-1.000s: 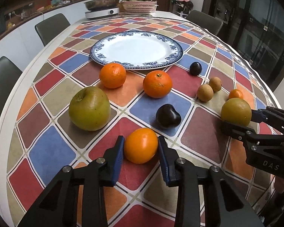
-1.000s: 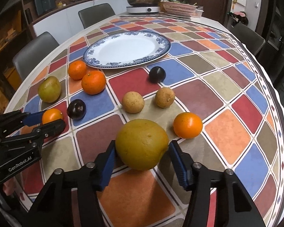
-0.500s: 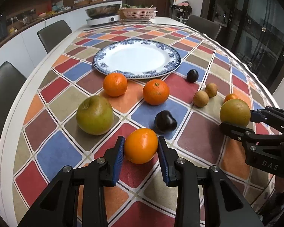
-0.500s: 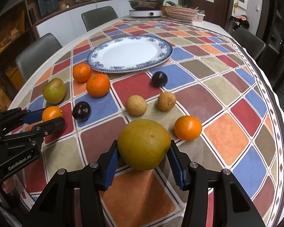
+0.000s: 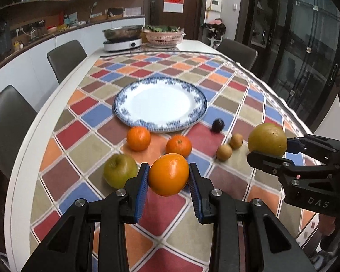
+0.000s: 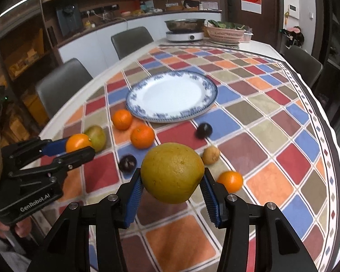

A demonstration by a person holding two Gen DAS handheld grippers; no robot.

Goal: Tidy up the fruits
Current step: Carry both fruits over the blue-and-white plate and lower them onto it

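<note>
Left wrist, orange (image 5: pixel 168 174) gripped, yellow citrus (image 6: pixel 172 172) gripped

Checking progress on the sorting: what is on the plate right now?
Nothing shows on the plate; its white middle is bare in both views. The orange and big yellow fruit are held in the tongs.

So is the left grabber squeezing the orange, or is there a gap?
Touching. In the left wrist view both blue pads of the left gripper press against the sides of the orange, holding it above the tablecloth.
</note>
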